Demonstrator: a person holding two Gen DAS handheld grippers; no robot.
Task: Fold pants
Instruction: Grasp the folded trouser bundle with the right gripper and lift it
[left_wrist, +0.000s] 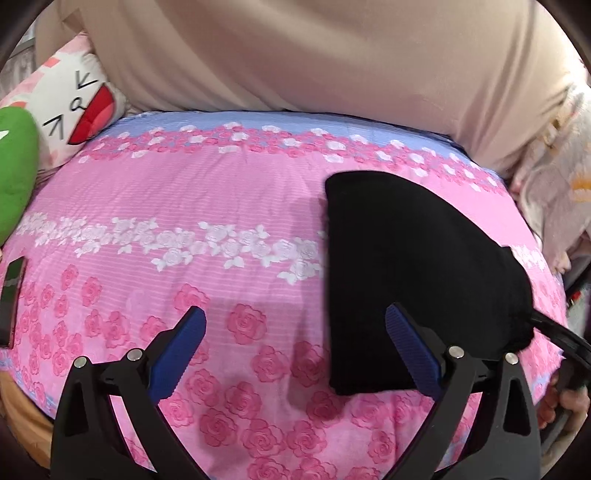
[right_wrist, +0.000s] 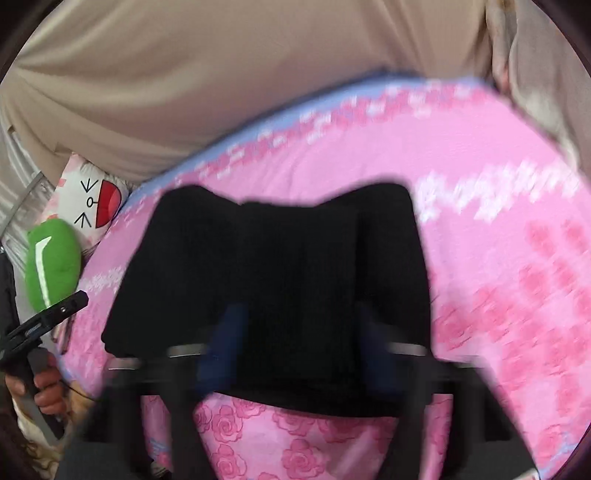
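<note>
Over the bed (left_wrist: 229, 206), left tool (left_wrist: 295, 328) angled down, jaws wide, empty. Right tool (right_wrist: 299, 332) clamped on folded black pants (right_wrist: 280, 258); motion blur hides its fingertips.

A bed with a pink rose-print sheet (left_wrist: 221, 206) carried the folded black pants (left_wrist: 406, 266) toward its right side, with a white cartoon pillow (left_wrist: 77, 107) at its far-left edge.

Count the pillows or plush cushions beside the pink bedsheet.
2: a green plush at the sheet's left edge, and a white cartoon-face pillow just behind it. Others may be hidden outside the frame.
</note>
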